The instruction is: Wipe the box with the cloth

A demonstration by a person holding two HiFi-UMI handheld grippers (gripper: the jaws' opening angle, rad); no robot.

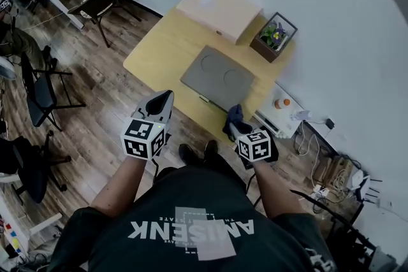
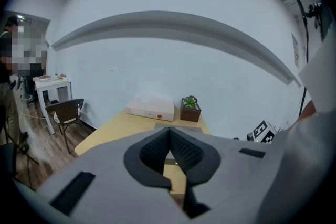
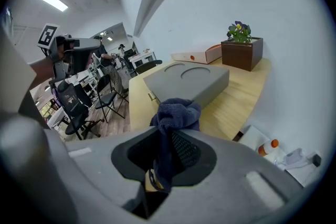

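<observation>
Two grippers: left gripper (image 1: pixel 160 100) and right gripper (image 1: pixel 237 126), both at the table's (image 1: pixel 159 51) near edge.
Left jaws: pressed together, nothing between them.
Right jaws: clamped on the dark blue cloth (image 1: pixel 233 115), which bunches past the tips.
Grey box (image 1: pixel 218 78): flat on the table, straight ahead of the right gripper, just beyond the cloth; ahead-right of the left.
Long axis: we see it slanting far-left to near-right across our line.
Nearer hand: the right, we reckon; forward and down should land the cloth on it.
Pale box (image 1: pixel 218 9): farther ahead, well apart.
</observation>
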